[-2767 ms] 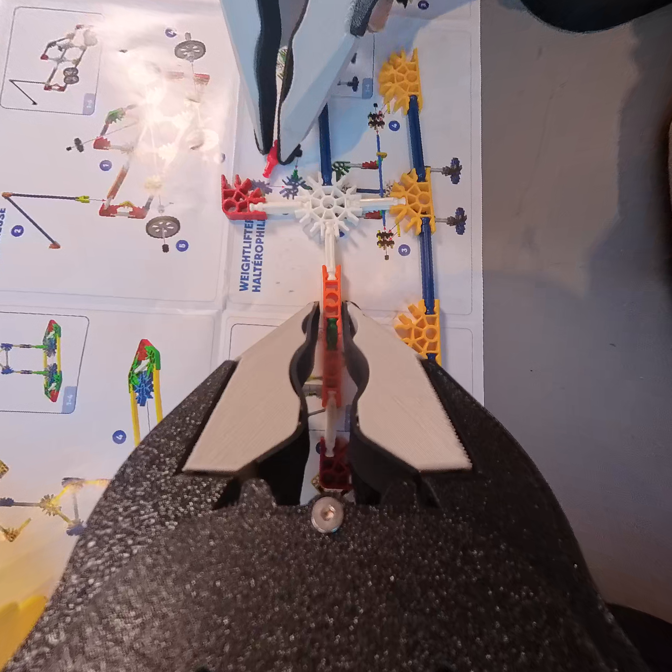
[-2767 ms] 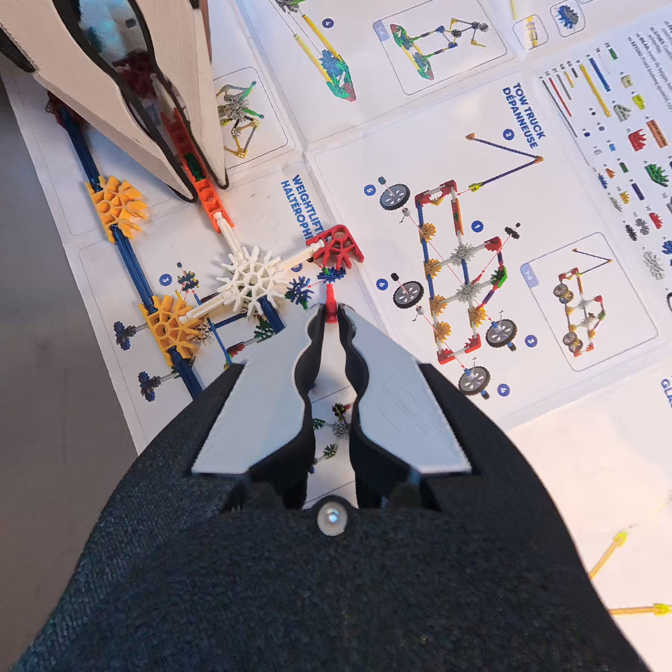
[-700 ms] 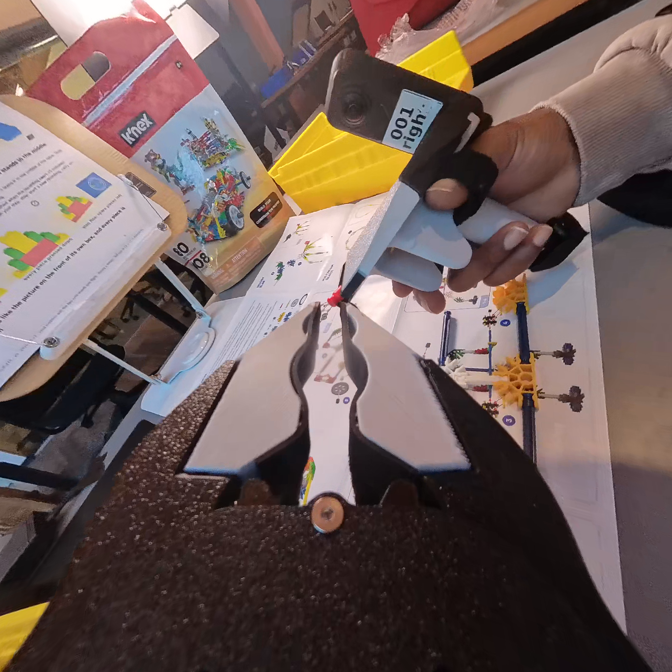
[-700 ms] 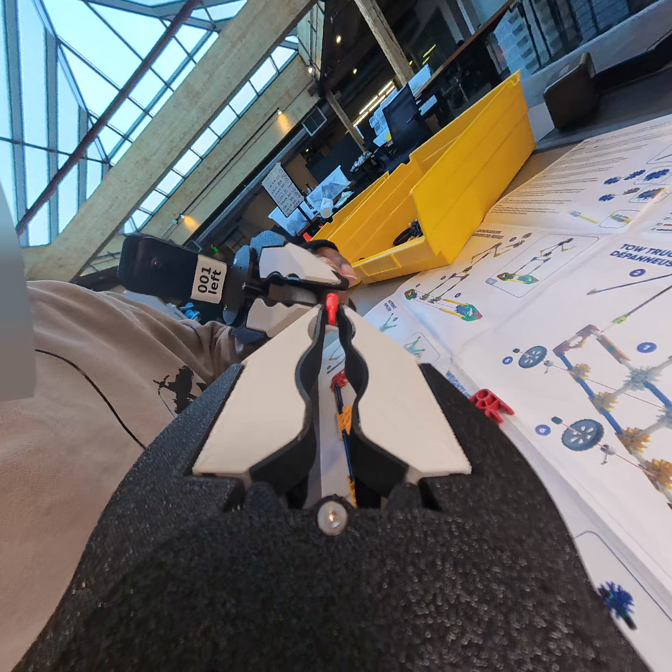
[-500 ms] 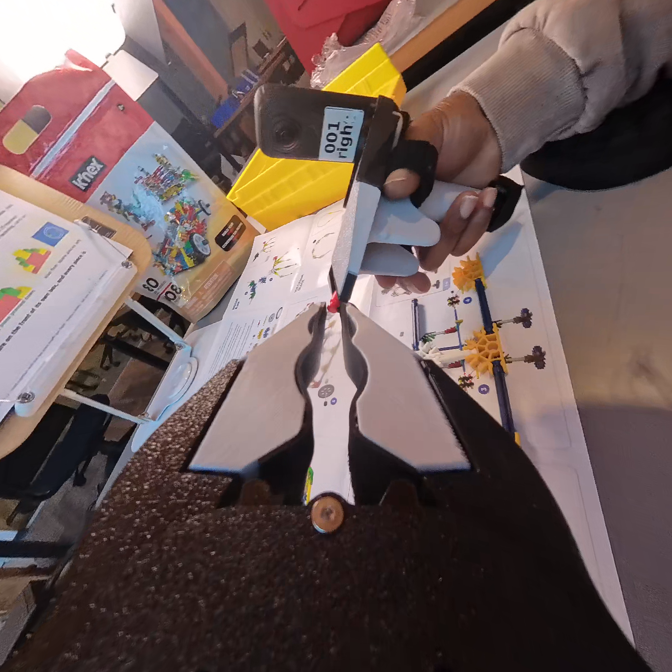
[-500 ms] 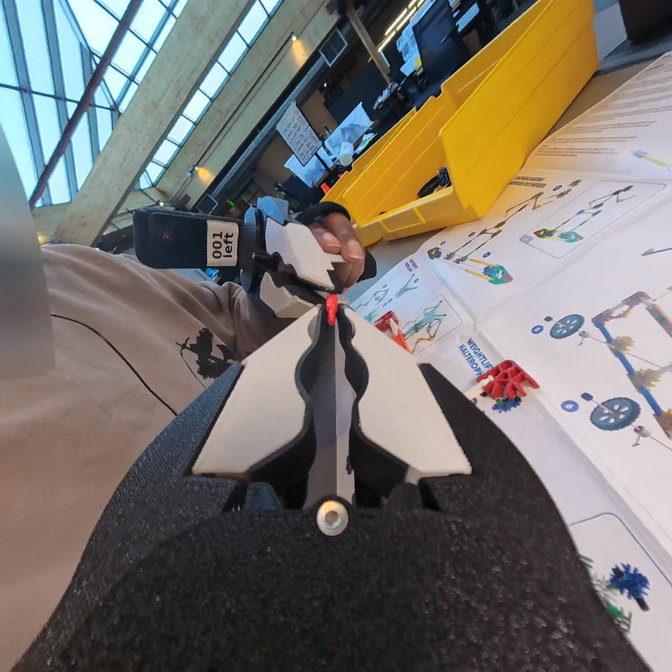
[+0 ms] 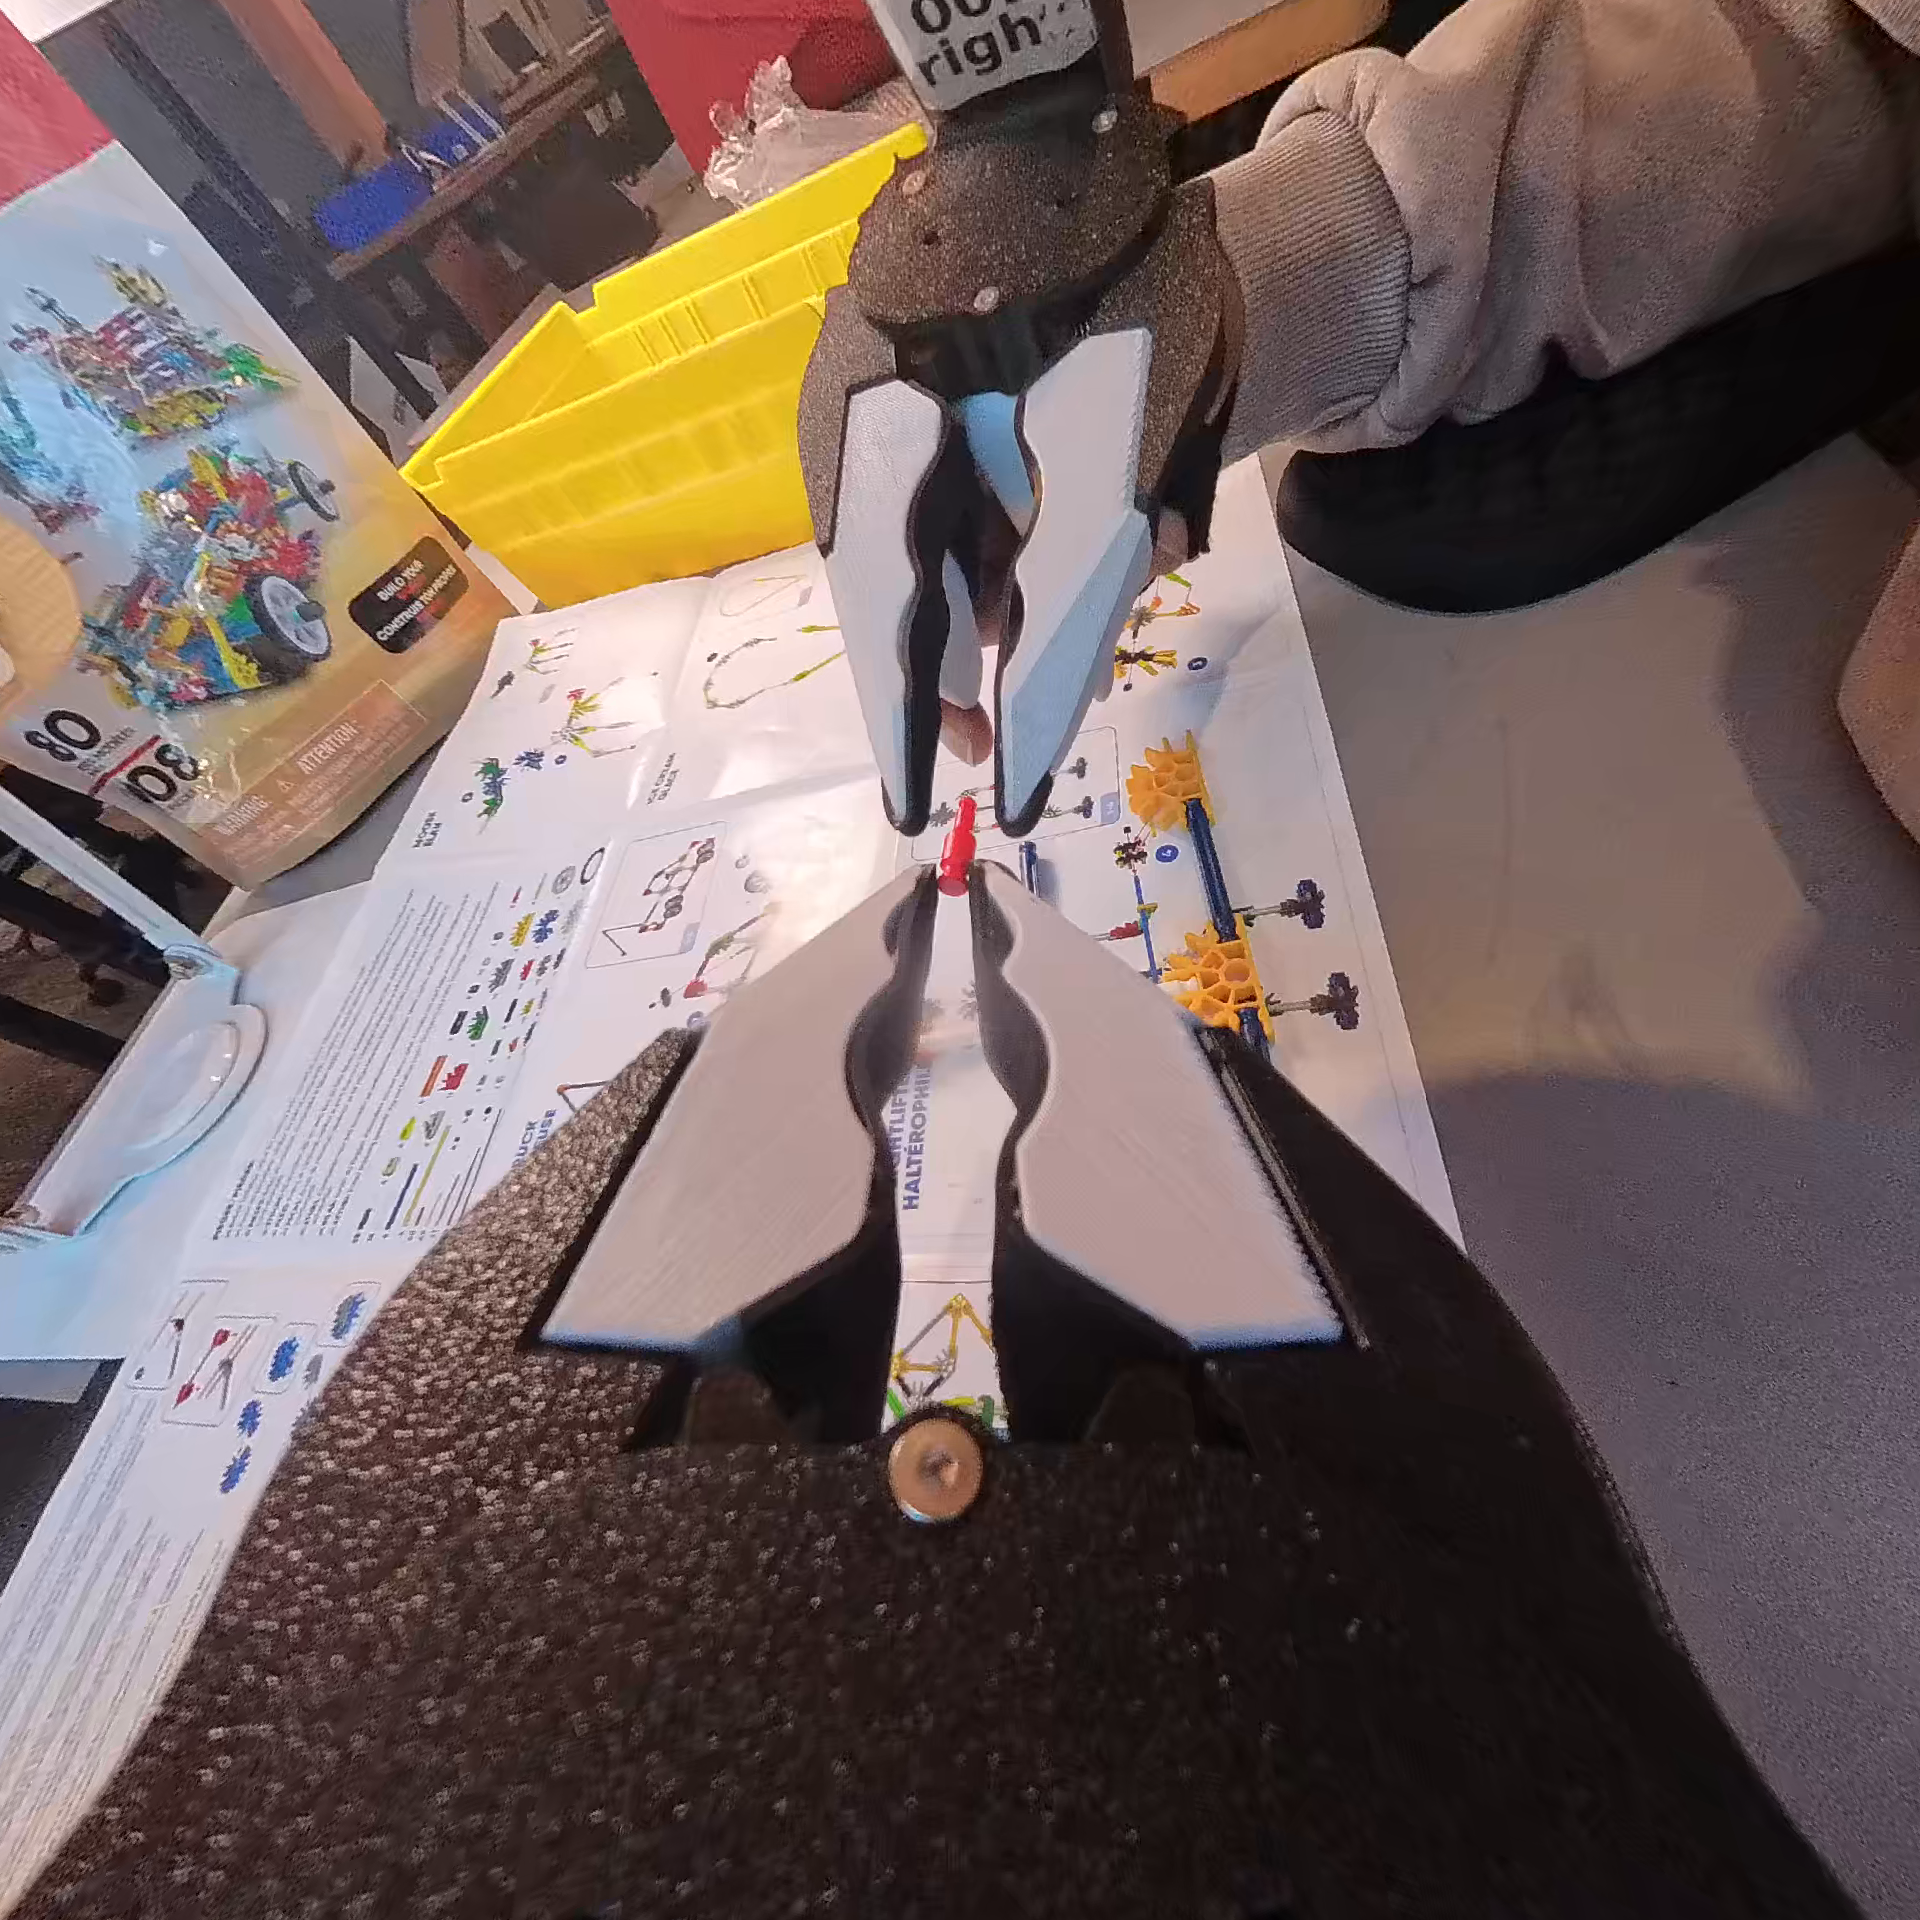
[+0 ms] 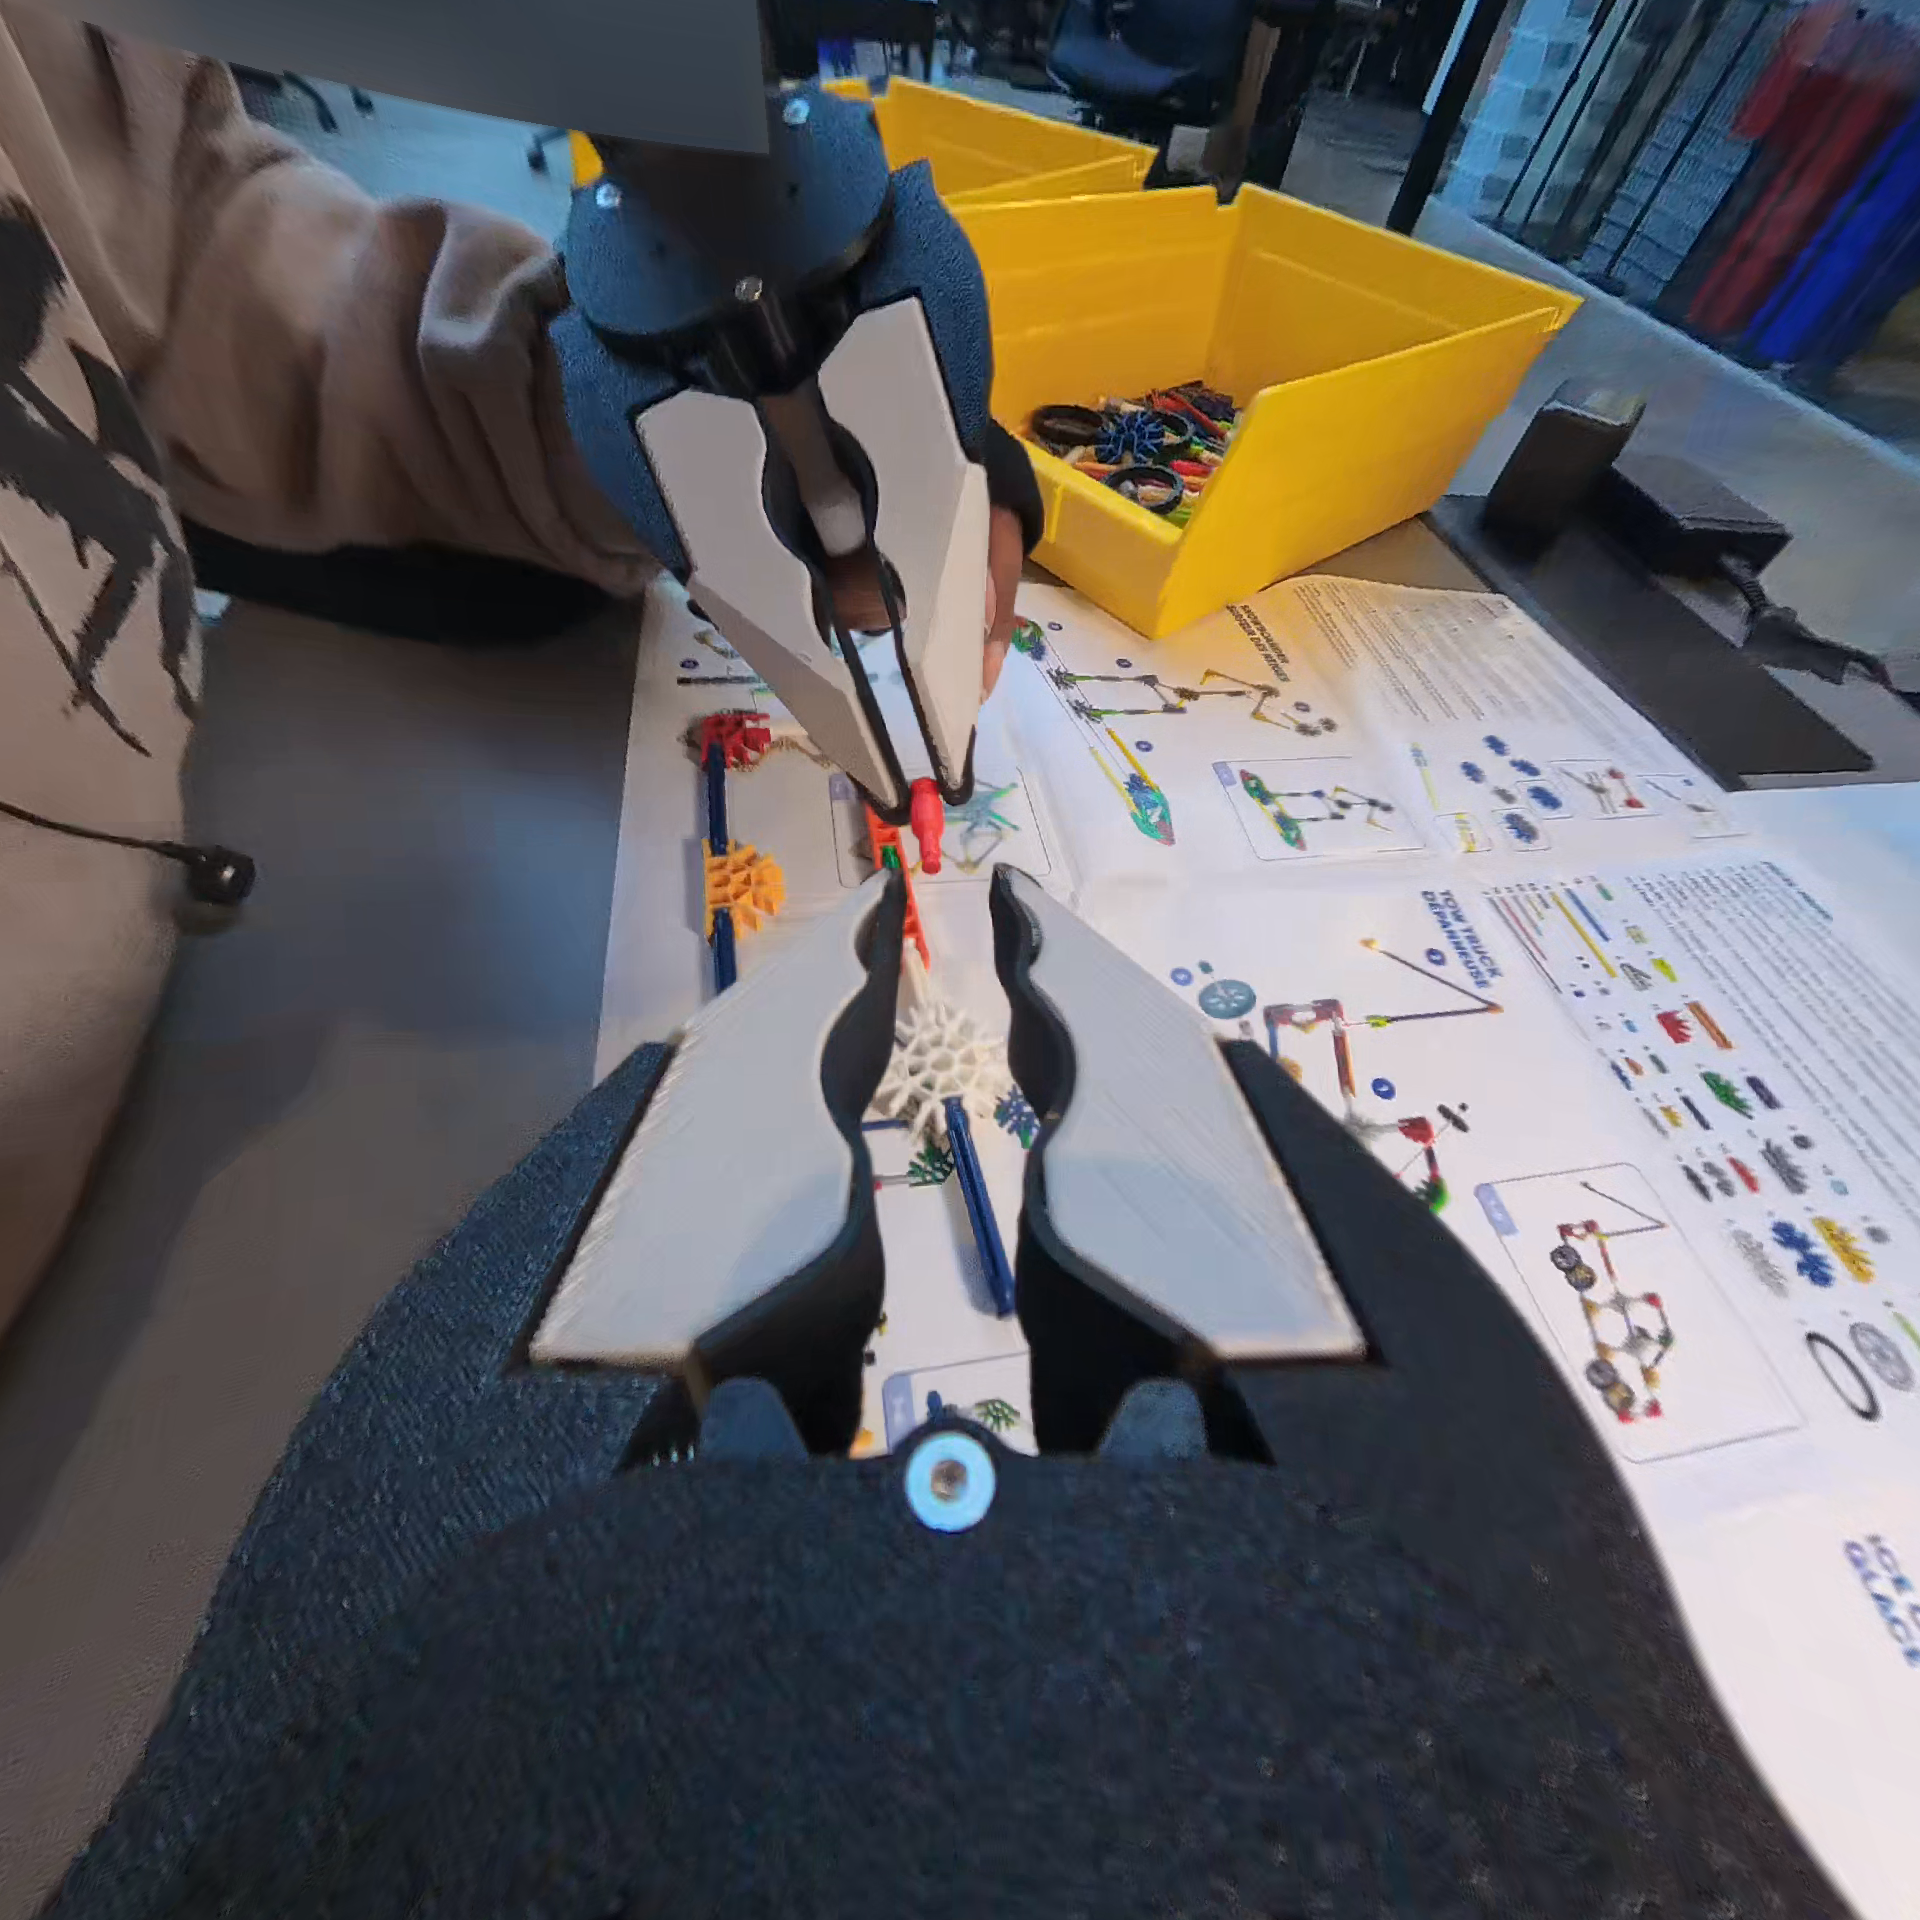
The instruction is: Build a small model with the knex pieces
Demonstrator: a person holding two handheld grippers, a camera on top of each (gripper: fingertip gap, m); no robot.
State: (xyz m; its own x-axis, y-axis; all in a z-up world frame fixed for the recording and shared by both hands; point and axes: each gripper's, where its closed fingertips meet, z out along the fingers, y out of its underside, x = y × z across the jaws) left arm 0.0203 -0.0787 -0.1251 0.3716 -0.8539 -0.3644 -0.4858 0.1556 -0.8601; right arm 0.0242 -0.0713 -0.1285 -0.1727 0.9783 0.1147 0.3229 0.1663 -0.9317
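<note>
The left tool (image 7: 951,881) is clamped on a small red rod (image 7: 954,854); the right tool (image 8: 940,883), its fingers apart, faces it above the instruction sheet (image 8: 1351,831).

A grey table (image 8: 395,935) carries an instruction sheet (image 8: 1351,831) (unfolded), yellow bins (image 8: 1351,343) and a rod-and-connector model (image 8: 940,1070).

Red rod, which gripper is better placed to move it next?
Probably left: the left gripper is already clamped on the red rod, while the right gripper stands open, not gripping it.
</note>
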